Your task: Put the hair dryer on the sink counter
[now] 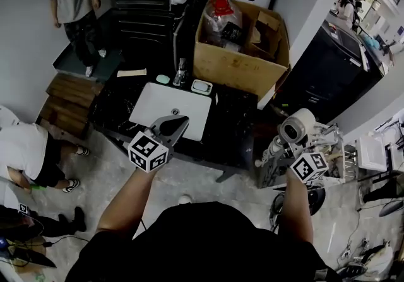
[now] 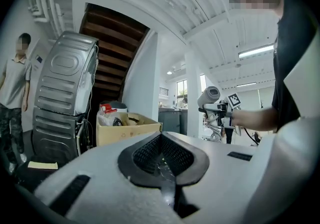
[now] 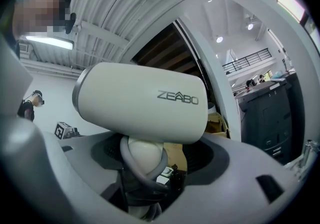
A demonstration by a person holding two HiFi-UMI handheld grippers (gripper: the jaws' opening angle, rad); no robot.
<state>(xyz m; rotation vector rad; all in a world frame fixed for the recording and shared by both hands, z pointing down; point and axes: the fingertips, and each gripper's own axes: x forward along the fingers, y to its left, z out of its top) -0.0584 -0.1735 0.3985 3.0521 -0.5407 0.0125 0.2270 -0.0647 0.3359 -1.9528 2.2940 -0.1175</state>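
Nearest the camera, the right gripper [image 1: 285, 148] has its fingers clamped on the handle of a white hair dryer [image 1: 297, 127]. The dryer is held upright in the air, with its barrel lying crosswise above the fingers. In the right gripper view, the handle [image 3: 143, 155] sits squarely between the fingers, and a grey cord loops around it. The left gripper [image 1: 172, 127] carries nothing, its fingers pressed together, and hovers over the front edge of the white basin [image 1: 158, 101].

The dark sink worktop [image 1: 237, 123] lies ahead and to the left of the dryer, which hangs off the worktop's right end, over the floor. The loaded right hand looks set to carry it leftward and forward. Bare dark surface right of the basin appears the closest landing spot. Beyond it, an open cardboard box [image 1: 233, 63] stands at the back.
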